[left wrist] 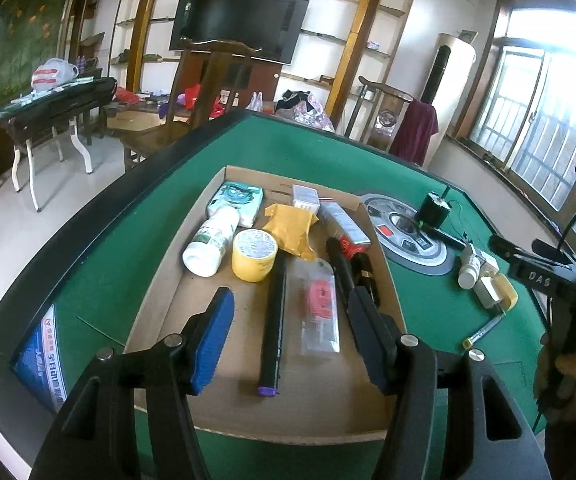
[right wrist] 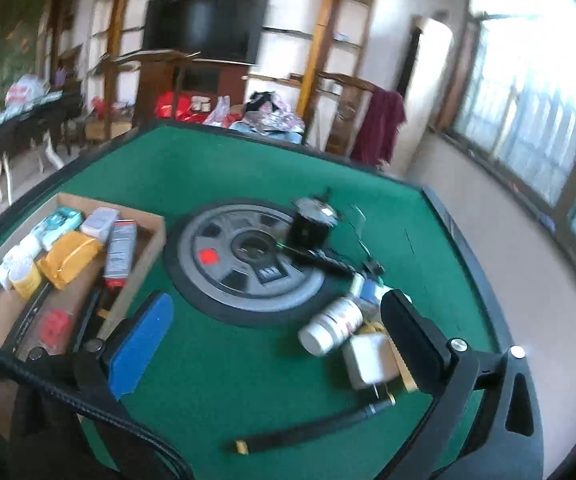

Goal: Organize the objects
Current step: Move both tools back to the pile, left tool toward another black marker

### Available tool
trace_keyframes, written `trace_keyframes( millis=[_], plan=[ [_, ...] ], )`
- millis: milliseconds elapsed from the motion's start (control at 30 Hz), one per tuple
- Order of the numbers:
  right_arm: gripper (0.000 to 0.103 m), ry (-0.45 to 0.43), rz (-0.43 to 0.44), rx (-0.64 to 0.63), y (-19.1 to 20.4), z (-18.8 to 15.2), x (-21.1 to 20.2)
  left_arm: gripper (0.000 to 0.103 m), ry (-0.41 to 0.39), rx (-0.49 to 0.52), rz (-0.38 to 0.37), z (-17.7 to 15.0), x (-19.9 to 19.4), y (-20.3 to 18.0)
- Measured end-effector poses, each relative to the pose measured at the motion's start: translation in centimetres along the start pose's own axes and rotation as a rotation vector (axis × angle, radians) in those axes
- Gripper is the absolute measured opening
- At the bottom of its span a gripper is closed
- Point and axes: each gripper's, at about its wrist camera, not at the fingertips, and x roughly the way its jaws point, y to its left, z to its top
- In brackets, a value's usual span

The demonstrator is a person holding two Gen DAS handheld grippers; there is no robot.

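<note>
Both jaws open, empty; cardboard box (left wrist: pixel 168 300) holds tape roll (left wrist: pixel 254 255), bottle (left wrist: pixel 210 246), pen (left wrist: pixel 273 320).

The right gripper (left wrist: pixel 544 280), right of the cardboard box (left wrist: pixel 384 256), bears the marking "DAS"; other labels are illegible.

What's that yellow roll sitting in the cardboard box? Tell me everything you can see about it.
The yellow roll looks like a wide roll of tape, glossy yellow on its outer wall, with a silvery, crinkled-looking face on top. It stands on its flat end on the floor of the cardboard box. A white bottle lies on its side close against its left, a crumpled yellow packet sits just behind it, and a black pen lies at its right. Neither gripper touches it.
</note>
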Motion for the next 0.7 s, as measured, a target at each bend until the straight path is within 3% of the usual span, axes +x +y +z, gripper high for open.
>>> trace_keyframes(
  millis=[267, 400, 700],
  plan=[
    [0.103, 0.047, -0.043, 0.176, -7.2, -1.8, 0.3, 0.054, 0.017, 0.079, -0.030, -0.5, 0.1, -3.6],
    [0.103, 0.056, -0.085, 0.204, -9.2, -2.6, 0.5, 0.054, 0.032, 0.144, -0.054, -1.1, 0.3, -6.3],
    [0.103, -0.084, -0.221, 0.138, -10.2, -3.0, -1.4, 0.053, 0.071, 0.250, -0.034, -2.0, 1.3, -11.5]
  ],
)
